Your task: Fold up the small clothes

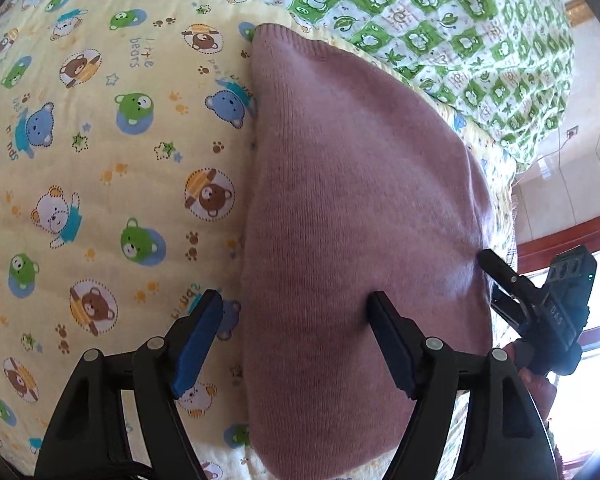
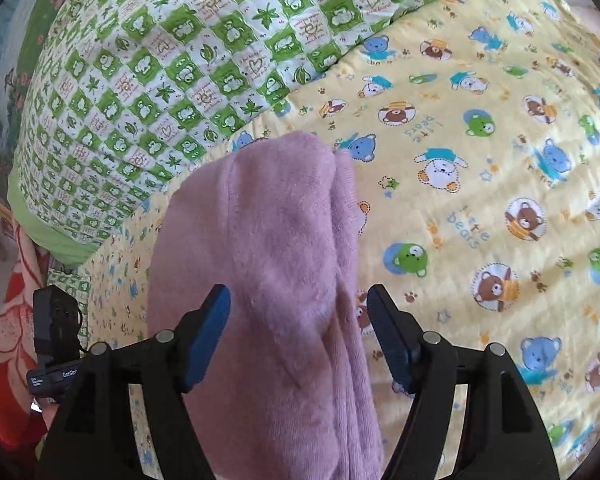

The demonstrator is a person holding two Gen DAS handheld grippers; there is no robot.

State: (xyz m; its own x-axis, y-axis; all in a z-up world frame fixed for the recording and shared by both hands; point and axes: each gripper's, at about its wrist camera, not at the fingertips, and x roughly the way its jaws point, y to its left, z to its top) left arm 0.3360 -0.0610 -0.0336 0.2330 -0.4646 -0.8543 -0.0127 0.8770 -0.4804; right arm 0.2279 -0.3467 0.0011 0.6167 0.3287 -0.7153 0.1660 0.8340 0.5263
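A small pink knitted garment (image 1: 352,200) lies folded on a yellow bear-print quilt (image 1: 100,160). My left gripper (image 1: 296,308) is open over the garment's near left edge, one finger (image 1: 198,340) above the quilt and one above the knit. In the right wrist view the garment (image 2: 272,248) shows stacked layers along its right side. My right gripper (image 2: 298,308) is open and straddles the garment, which runs between the two fingers. The right gripper also shows in the left wrist view (image 1: 496,280) at the garment's right edge.
A green-and-white checked quilt (image 2: 140,80) is bunched up beyond the garment. The yellow quilt (image 2: 480,200) spreads wide to the right. A red floral blanket (image 2: 16,320) hangs at the bed's left side, and a tiled floor (image 1: 572,184) lies beyond the bed edge.
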